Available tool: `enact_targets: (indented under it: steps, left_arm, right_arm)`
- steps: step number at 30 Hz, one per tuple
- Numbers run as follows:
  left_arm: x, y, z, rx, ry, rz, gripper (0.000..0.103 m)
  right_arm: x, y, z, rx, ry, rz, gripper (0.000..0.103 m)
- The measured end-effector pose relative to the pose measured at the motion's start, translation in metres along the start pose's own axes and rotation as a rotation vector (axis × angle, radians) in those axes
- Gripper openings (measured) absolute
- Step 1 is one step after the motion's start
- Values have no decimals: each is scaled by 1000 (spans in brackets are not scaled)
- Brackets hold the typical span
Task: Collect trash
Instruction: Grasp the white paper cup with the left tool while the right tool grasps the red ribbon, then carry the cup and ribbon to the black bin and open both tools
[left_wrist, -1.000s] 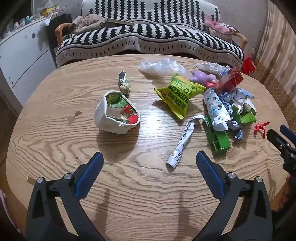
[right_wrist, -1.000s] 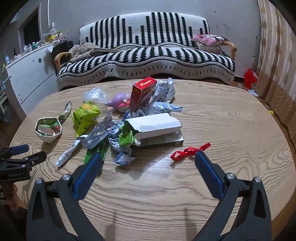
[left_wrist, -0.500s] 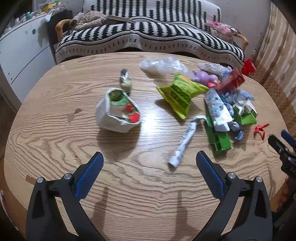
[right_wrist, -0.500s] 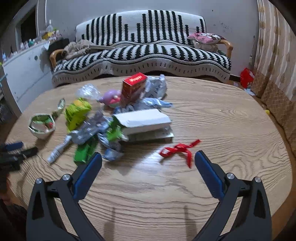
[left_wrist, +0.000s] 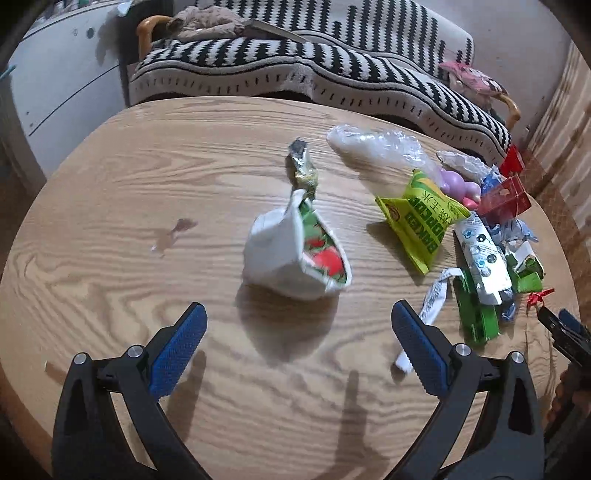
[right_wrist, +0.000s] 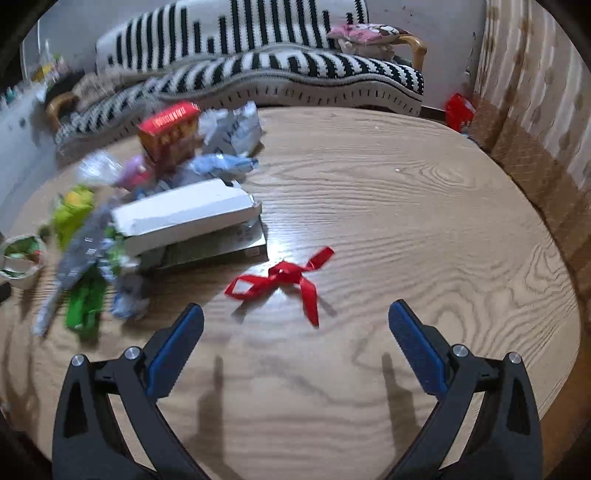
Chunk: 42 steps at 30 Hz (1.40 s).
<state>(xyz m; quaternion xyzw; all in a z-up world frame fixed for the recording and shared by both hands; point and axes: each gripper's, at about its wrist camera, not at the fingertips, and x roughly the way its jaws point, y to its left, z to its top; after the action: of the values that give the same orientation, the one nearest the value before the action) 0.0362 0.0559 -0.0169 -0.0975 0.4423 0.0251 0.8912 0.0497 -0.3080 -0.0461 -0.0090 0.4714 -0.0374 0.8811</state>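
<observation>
Right gripper is wide apart above the red ribbon; it looks light and limp, so pinch the middle knot

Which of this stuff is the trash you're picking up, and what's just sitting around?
Trash to collect: red ribbon, popcorn bag, white carton, green wrapper, clear plastic, white box.

Just there: table, striped sofa, pink cushion, white cabinet.
</observation>
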Motion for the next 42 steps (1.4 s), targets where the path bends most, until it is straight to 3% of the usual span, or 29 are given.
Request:
enact_targets:
  steps: [3,6,14,15,16,17,18,19,22,32,34,42]
  left_arm:
    - [13,0,5,-6,25,-19,97]
    - [24,2,11,-25,49,-31,97]
    - [53,5,25,-11,84,31,97]
    - [53,6,26,-8,74,27,96]
    - [52,6,28,-7,58,24,84]
    - [51,5,28,3,46,33,64]
    - [50,3,28,9,42,37,64]
    - [49,3,28,-6,47,6,62]
    - [43,-5,26,24,29,6,55]
    - [34,-2,21,16,23,13,55]
    - [31,1,21,6,16,13,55]
    - [28,-2,18,16,16,12,53]
  right_arm:
    - [14,4,6,-18,-18,-21,97]
    - [29,3,7,23,4,46,97]
    - [36,5,20,24,-4,79,97]
    - [33,4,19,13,-24,83,88]
    - [29,4,19,4,-46,85,65]
    - [26,3,20,-1,-61,86,51]
    - [24,3,20,9,-60,97,37]
    - [23,2,20,19,-60,116,33]
    - [20,0,18,41,-55,157,29]
    - [9,0,15,45,-81,147,22]
    - [2,-3,15,63,-104,162,9]
    - [-7,-8,15,109,-144,192,9]
